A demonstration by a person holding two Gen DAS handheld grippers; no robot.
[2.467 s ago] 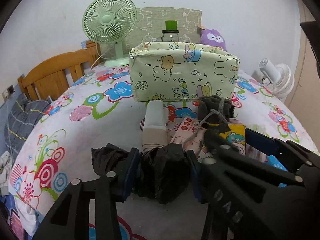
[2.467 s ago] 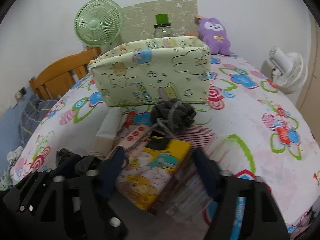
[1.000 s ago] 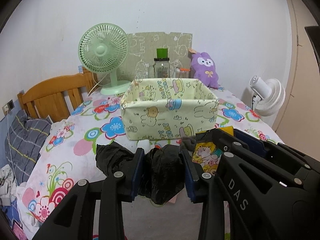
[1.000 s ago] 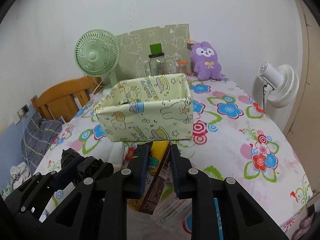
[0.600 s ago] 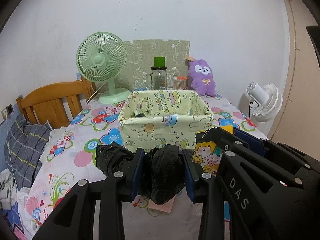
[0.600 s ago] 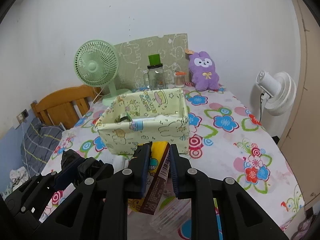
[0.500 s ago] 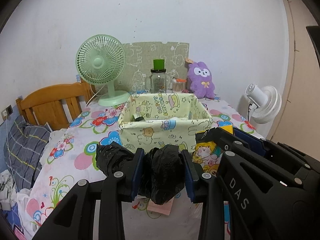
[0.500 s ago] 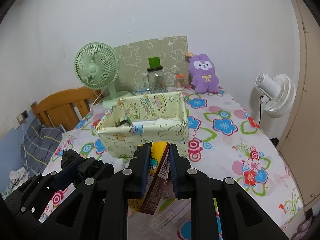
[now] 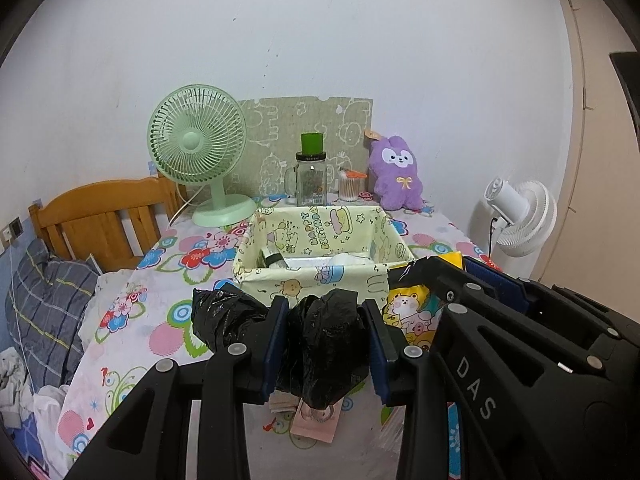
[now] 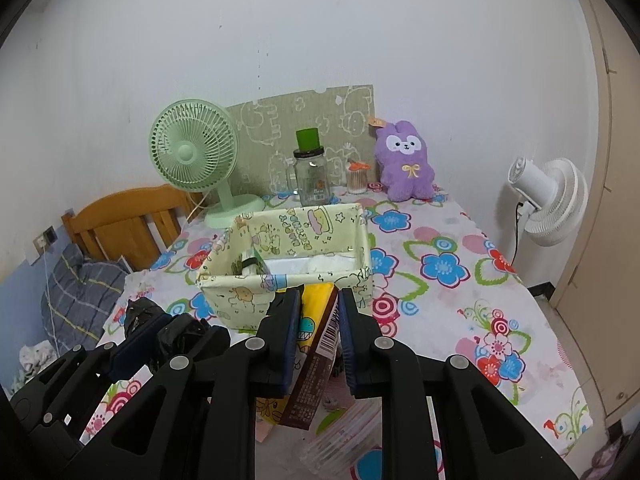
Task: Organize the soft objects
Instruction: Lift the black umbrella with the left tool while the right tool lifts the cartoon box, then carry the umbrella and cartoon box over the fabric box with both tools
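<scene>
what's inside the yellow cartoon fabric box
Inside the fabric box: a dark-capped item at its left, white material across the bottom. The near wall hides the rest.

— How's the light in there?
— Even and soft, flat indoor light on the pale wall (image 9: 360, 40); only faint shadows, with a darker patch under the black bag (image 9: 328, 344) in the near foreground.
— Any glare?
— Small glints on that bag's crinkled plastic and on the glass jar (image 10: 311, 180) far back — nothing blown out.
— Sharpness?
— Crisp through the middle; the floral tablecloth (image 10: 460, 280) reads cleanly. Strong fisheye bending — the door frame (image 10: 600, 120) on the right bows, and black vignette fills all corners.
</scene>
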